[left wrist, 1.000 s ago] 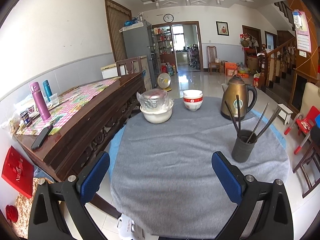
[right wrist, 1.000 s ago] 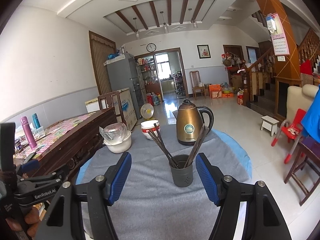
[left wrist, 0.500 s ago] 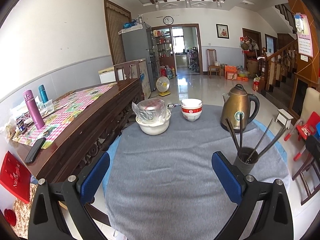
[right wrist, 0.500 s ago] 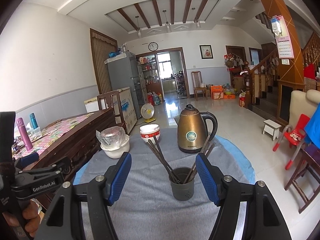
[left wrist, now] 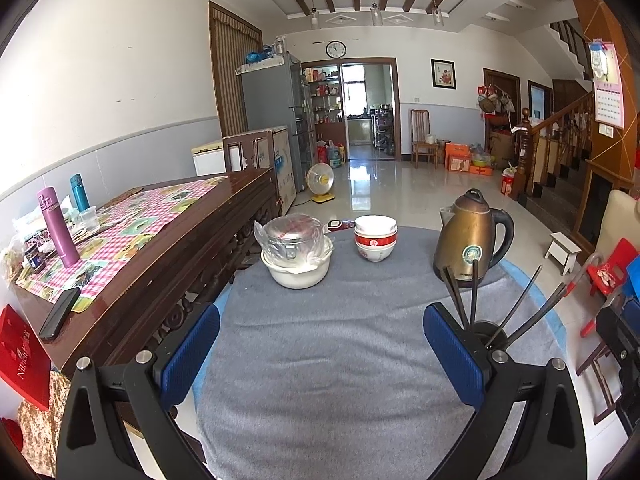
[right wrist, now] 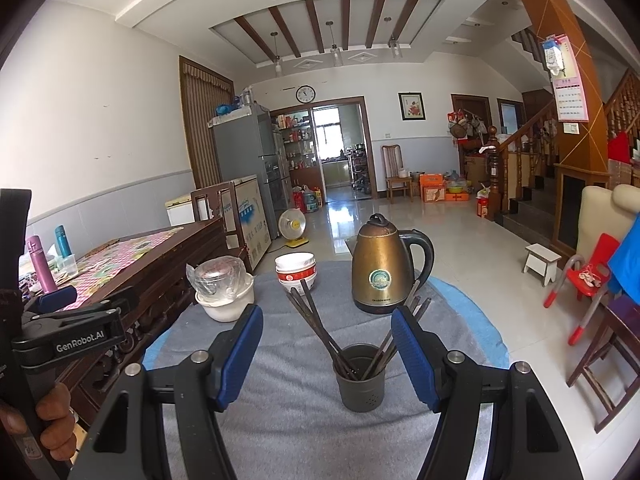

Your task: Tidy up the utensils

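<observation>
While both grippers' fingers (right wrist: 414, 356) stay wide apart, empty, chopstick holder (right wrist: 360, 376) appears nearer.

Bright daylight, sharp focus, fisheye-warped edges

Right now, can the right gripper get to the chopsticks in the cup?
Probably yes. The right gripper is open, and the cup of chopsticks stands just ahead between its blue pads, with only bare grey cloth before it. The kettle sits farther back.
</observation>
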